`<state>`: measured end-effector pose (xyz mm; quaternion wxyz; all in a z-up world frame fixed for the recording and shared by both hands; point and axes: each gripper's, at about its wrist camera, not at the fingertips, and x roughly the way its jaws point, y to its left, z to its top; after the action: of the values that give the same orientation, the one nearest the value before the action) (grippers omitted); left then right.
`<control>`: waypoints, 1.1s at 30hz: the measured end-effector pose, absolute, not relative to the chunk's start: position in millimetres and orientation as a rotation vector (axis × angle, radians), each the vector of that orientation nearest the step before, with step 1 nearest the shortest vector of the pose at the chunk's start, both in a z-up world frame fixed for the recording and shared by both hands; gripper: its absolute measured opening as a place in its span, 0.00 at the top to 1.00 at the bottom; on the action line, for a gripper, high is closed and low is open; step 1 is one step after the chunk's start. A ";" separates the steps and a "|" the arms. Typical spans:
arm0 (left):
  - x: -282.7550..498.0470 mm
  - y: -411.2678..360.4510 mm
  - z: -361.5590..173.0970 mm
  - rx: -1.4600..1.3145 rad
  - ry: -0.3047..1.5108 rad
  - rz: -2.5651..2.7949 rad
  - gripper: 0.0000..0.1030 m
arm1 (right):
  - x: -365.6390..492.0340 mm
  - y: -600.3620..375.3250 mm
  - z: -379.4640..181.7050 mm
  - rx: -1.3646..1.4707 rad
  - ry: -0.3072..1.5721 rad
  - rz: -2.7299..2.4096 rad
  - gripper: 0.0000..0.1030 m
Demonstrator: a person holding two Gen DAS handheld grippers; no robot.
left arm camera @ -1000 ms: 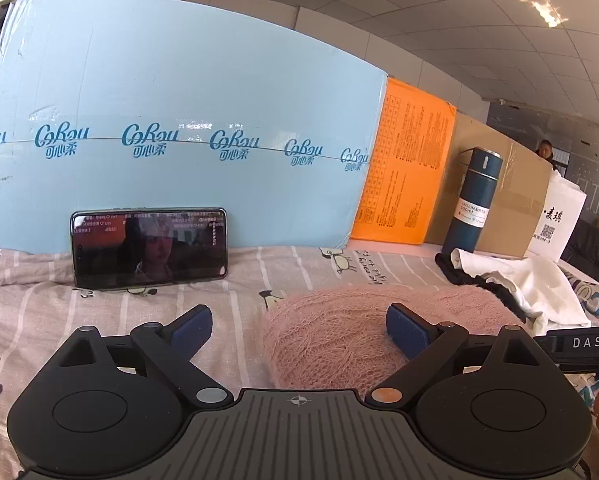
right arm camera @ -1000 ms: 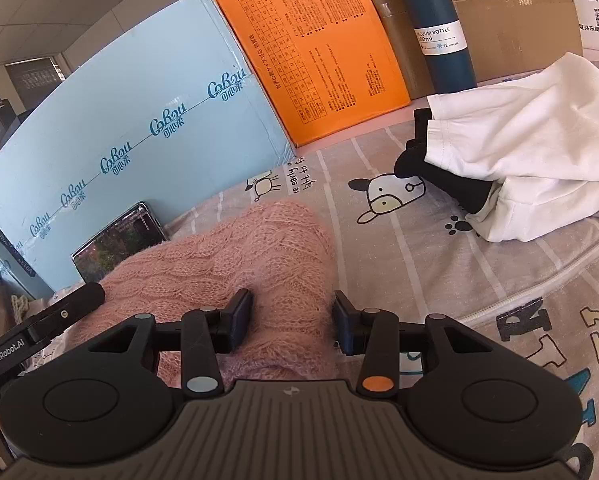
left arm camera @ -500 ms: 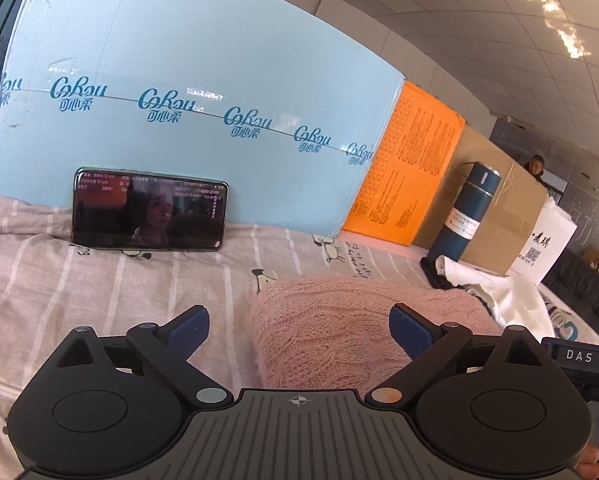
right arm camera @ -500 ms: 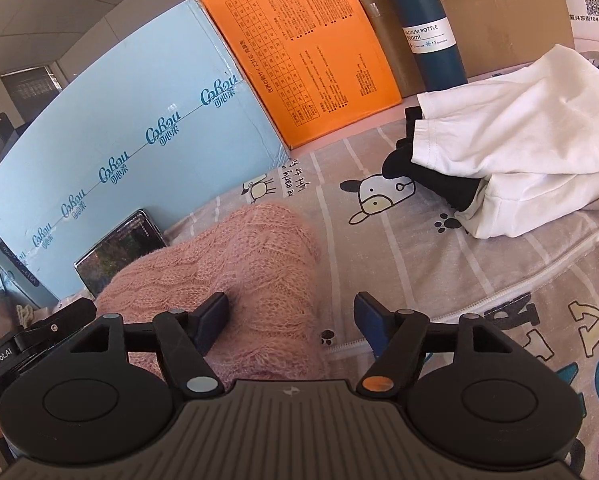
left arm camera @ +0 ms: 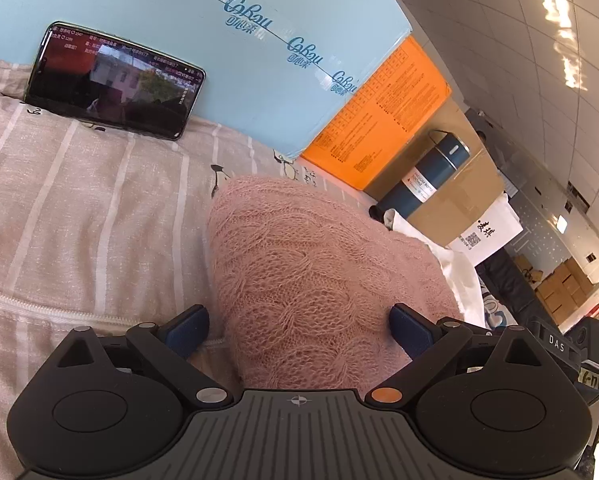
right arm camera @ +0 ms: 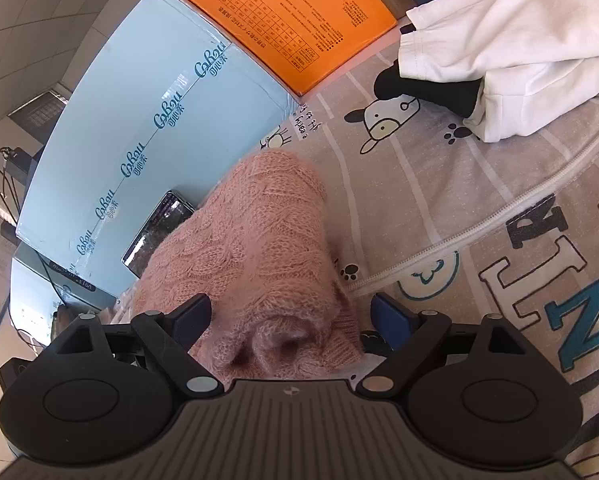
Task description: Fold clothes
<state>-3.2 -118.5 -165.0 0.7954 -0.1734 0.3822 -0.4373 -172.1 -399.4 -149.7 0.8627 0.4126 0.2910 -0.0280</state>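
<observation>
Lying bunched on the striped bedsheet [left arm camera: 79, 208], the pink knitted sweater [left arm camera: 311, 264] is sitting between both grippers. The left gripper [left arm camera: 299, 328] is hovering with fingers spread wide on either side of the knit, and the right gripper [right arm camera: 289, 318] is likewise spread apart, gripping nothing. White clothes [right arm camera: 511, 36] are lying well apart.

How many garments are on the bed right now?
3: pink sweater between both open tongs; white garment far right near the bottle; black garment partly under it. More may be hidden.
</observation>
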 end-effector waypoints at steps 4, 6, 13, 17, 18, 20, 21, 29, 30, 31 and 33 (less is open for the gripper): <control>-3.5 -122.1 -167.6 -0.409 0.820 -0.951 0.05 | -160.8 -395.0 -146.4 0.877 0.608 -0.027 0.15; -4.8 -124.9 -169.9 -0.423 0.806 -0.941 0.05 | -155.8 -392.2 -143.8 0.880 0.602 -0.024 0.22; -14.5 -124.9 -164.5 -0.378 0.722 -0.926 0.38 | -156.7 -386.4 -137.2 0.852 0.565 -0.013 0.56; -23.9 -125.9 -152.9 -0.376 0.664 -0.947 0.51 | -163.8 -387.7 -127.9 0.835 0.517 0.011 0.62; -26.5 -126.6 -149.5 -0.377 0.650 -0.953 0.52 | -166.4 -388.2 -124.7 0.830 0.499 0.016 0.63; -31.1 -129.9 -142.5 -0.381 0.632 -0.966 0.52 | -172.9 -390.4 -117.9 0.820 0.466 0.021 0.63; -32.8 -132.5 -139.8 -0.384 0.628 -0.973 0.52 | -176.6 -392.9 -114.7 0.819 0.450 0.021 0.63; -52.9 -169.5 -120.7 -0.364 0.601 -1.040 0.52 | -212.7 -424.9 -98.4 0.802 0.331 -0.014 0.63; -56.2 -179.3 -117.9 -0.354 0.611 -1.050 0.52 | -218.8 -431.3 -97.3 0.801 0.317 -0.027 0.63; -58.9 -190.1 -115.2 -0.343 0.616 -1.060 0.52 | -224.3 -437.5 -96.3 0.800 0.304 -0.039 0.63; -65.0 -211.5 -109.7 -0.317 0.601 -1.088 0.52 | -236.4 -453.3 -94.0 0.803 0.271 -0.071 0.63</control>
<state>-65.0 -211.5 -109.7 0.8012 -0.1478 0.2802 -0.5076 -236.4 -453.3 -94.0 0.9110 0.3894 0.1315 -0.0343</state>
